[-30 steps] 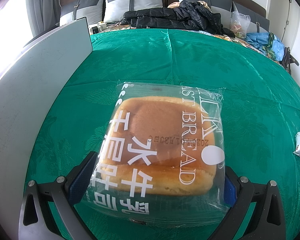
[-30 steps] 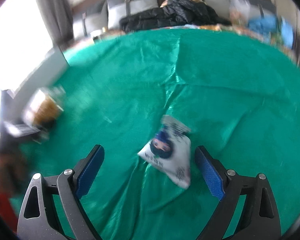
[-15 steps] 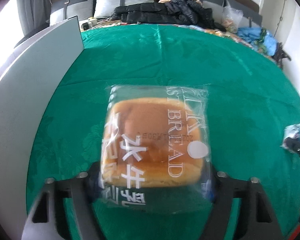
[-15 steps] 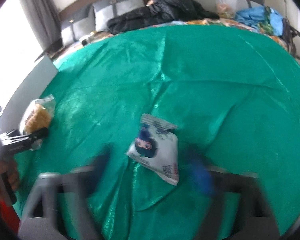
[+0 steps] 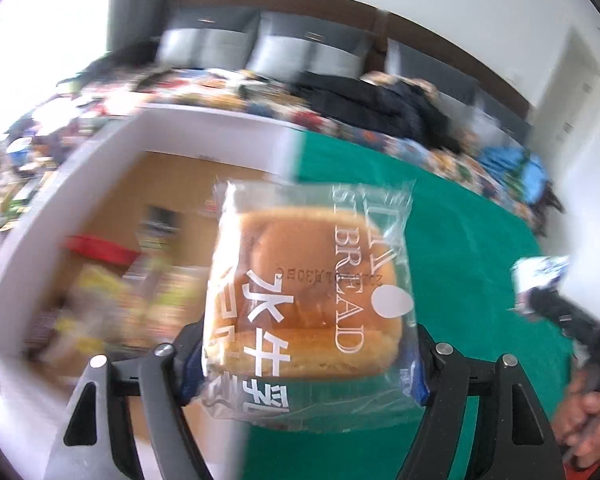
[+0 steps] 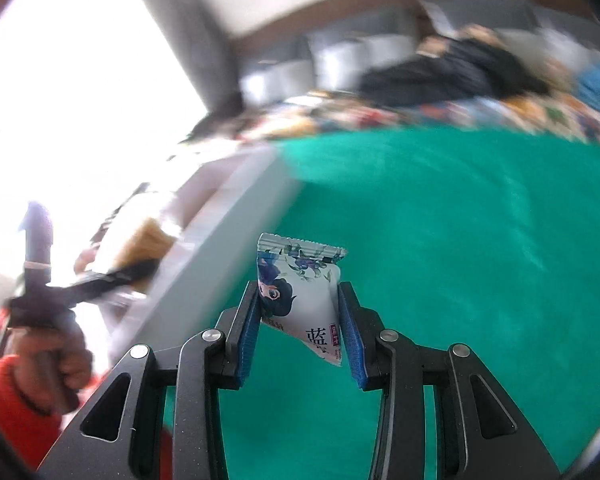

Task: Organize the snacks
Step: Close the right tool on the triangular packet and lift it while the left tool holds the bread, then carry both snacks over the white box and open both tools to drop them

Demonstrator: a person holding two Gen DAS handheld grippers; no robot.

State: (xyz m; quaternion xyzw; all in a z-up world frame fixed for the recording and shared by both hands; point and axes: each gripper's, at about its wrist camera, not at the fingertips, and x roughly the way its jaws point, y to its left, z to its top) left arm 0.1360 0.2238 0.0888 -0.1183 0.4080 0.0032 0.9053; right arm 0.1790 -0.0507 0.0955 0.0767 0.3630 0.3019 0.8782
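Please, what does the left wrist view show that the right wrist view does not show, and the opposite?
Only the left wrist view shows the inside of the box, with blurred snacks lying in it, and the print on the bread pack that the left gripper clamps.

Only the right wrist view shows the cartoon face on the pouch, clamped by the right gripper, and the bright window.

Both show the green cloth, the box wall, the dark jacket behind, and each other's gripper with its load.

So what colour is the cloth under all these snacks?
Green, a plain teal-green cloth; the right wrist view shows it best.
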